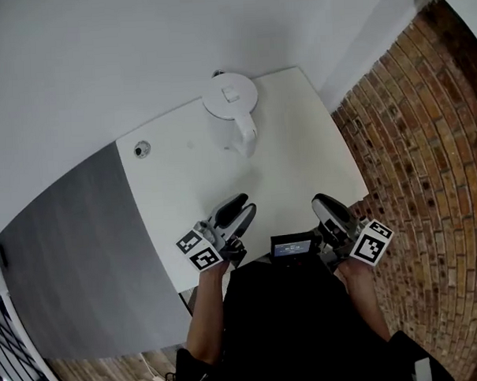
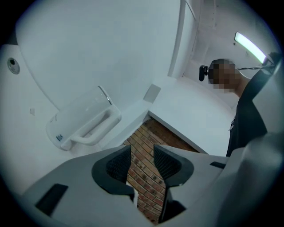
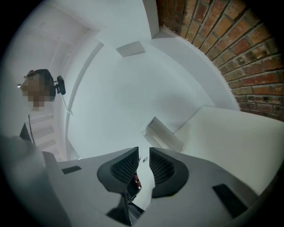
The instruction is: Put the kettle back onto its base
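Note:
A white kettle [image 1: 229,107] stands upright at the back of the white table [image 1: 300,159], its handle [image 1: 246,136] turned toward me. I see no separate base; whatever is under the kettle is hidden. My left gripper [image 1: 238,209] hovers over the table's near edge, well short of the kettle, open and empty. In the left gripper view the kettle [image 2: 84,122] lies ahead to the left of the left gripper [image 2: 142,162]. My right gripper [image 1: 330,209] is by the near right edge, open by a narrow gap and empty. The right gripper [image 3: 143,162] faces the kettle [image 3: 162,133].
A small round fitting [image 1: 142,150] is set into the table's left part. A grey surface [image 1: 76,256] adjoins the table on the left. A brick wall [image 1: 426,138] runs along the right side and white walls stand behind.

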`<control>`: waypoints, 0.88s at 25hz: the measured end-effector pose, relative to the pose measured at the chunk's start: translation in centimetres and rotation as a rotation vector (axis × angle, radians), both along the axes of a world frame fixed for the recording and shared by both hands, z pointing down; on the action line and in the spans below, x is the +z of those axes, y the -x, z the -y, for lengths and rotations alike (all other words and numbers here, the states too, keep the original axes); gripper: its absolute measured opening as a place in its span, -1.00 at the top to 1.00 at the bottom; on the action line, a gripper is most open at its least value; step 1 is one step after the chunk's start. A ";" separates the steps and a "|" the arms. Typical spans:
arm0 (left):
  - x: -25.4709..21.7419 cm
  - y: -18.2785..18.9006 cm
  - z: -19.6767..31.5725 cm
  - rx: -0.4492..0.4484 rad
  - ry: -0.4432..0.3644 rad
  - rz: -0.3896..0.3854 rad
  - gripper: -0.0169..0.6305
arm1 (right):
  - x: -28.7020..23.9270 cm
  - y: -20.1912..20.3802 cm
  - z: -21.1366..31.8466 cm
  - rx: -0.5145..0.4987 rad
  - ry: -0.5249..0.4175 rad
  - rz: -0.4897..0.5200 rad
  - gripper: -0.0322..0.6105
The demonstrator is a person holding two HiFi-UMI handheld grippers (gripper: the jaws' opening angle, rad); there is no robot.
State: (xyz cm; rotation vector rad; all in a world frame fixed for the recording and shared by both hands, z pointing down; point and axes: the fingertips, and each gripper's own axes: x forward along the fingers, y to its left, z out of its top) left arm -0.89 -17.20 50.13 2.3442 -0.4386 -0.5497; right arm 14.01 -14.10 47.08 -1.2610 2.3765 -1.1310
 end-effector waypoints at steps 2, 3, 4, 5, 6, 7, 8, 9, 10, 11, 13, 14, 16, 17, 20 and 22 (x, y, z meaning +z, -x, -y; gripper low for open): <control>-1.0 0.1 -0.7 -0.007 -0.020 -0.021 0.44 | -0.1 -0.4 0.1 0.008 0.005 -0.002 0.66; -1.4 0.2 -0.9 -0.018 -0.030 -0.024 0.49 | -0.2 -0.4 0.2 0.002 0.001 -0.004 0.66; -1.7 0.5 -1.1 -0.036 -0.039 -0.024 0.52 | -0.4 -0.3 0.3 -0.010 -0.007 -0.004 0.66; -1.9 0.8 -1.2 -0.059 -0.045 -0.024 0.54 | -0.7 -0.1 0.4 -0.027 -0.018 -0.002 0.66; -2.2 1.3 -1.4 -0.085 -0.051 -0.027 0.59 | -1.1 0.1 0.4 -0.047 -0.034 0.000 0.66; -2.4 1.8 -1.8 -0.111 -0.057 -0.035 0.66 | -1.4 0.3 0.3 -0.070 -0.051 0.002 0.66; -2.7 2.3 -2.2 -0.136 -0.063 -0.049 0.76 | -1.8 0.5 0.0 -0.095 -0.070 0.002 0.66; -3.0 2.8 -2.6 -0.159 -0.069 -0.062 0.80 | -2.2 0.6 -0.3 -0.118 -0.087 0.003 0.66; -3.3 3.2 -3.0 -0.180 -0.075 -0.071 0.83 | -2.5 0.6 -0.6 -0.138 -0.104 0.005 0.66; -3.6 3.4 -3.2 -0.201 -0.079 -0.075 0.84 | -2.9 0.4 -1.0 -0.155 -0.119 0.009 0.67; -4.1 3.1 -3.9 -0.234 -0.085 -0.078 0.85 | -3.5 -0.6 -2.1 -0.177 -0.145 0.027 0.69; -4.4 2.6 -4.4 -0.245 -0.086 -0.079 0.85 | -3.8 -1.5 -2.8 -0.181 -0.157 0.040 0.71; -4.9 0.8 -5.8 -0.252 -0.090 -0.078 0.85 | -3.9 -3.8 -4.5 -0.169 -0.171 0.073 0.74; -5.1 -0.4 -6.6 -0.249 -0.091 -0.078 0.85 | -3.7 -5.2 -5.4 -0.157 -0.173 0.089 0.75; -5.9 -4.5 -10.1 -0.226 -0.092 -0.078 0.85 | -2.7 -9.2 -8.1 -0.133 -0.167 0.117 0.77; -6.1 -7.0 -12.7 -0.214 -0.091 -0.059 0.85 | -1.9 -11.1 -9.9 -0.140 -0.158 0.142 0.78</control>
